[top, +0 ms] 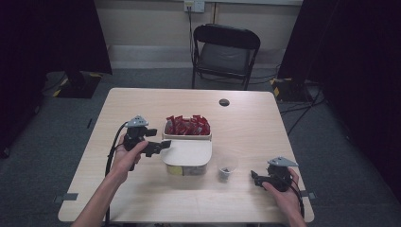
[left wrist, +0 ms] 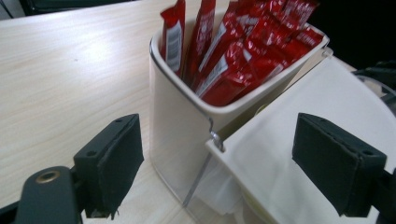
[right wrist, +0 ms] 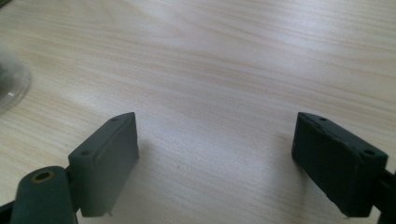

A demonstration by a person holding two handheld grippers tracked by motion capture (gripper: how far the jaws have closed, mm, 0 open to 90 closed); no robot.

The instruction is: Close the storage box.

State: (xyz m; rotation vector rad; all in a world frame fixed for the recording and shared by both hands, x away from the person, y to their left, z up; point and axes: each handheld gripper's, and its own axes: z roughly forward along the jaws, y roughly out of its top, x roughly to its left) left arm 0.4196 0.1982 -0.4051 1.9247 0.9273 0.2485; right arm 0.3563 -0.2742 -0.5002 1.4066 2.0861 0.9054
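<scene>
The left gripper (left wrist: pixel 217 161) stands wide open and empty, its jaws either side of the near corner of the white container (left wrist: pixel 182 135) at mid-table. Red sachets (left wrist: pixel 233 56) stand upright in its open compartment, leaning a little; a white lid (left wrist: pixel 299 135) covers the other part, contents hard to make out. The right gripper (right wrist: pixel 215 163), also wide open and empty, rests over bare table (right wrist: pixel 224 60) beside a small clear cup (top: pixel 227 170).

A: High view?
B: Fixed overhead, person's side, facing forward and down, far off. Whole counter (top: pixel 142 198) in frame, left tongs (top: pixel 166 143) and right tongs (top: pixel 254 176) both seen.

A: Left gripper view?
B: Rides the left tongs (left wrist: pixel 217 161), very close on the white container (left wrist: pixel 180 121) between its jaws. High view shares that container (top: pixel 187 151).

A: Right?
B: Right tongs (right wrist: pixel 215 161), low, close, facing bare counter (right wrist: pixel 224 60).
</scene>
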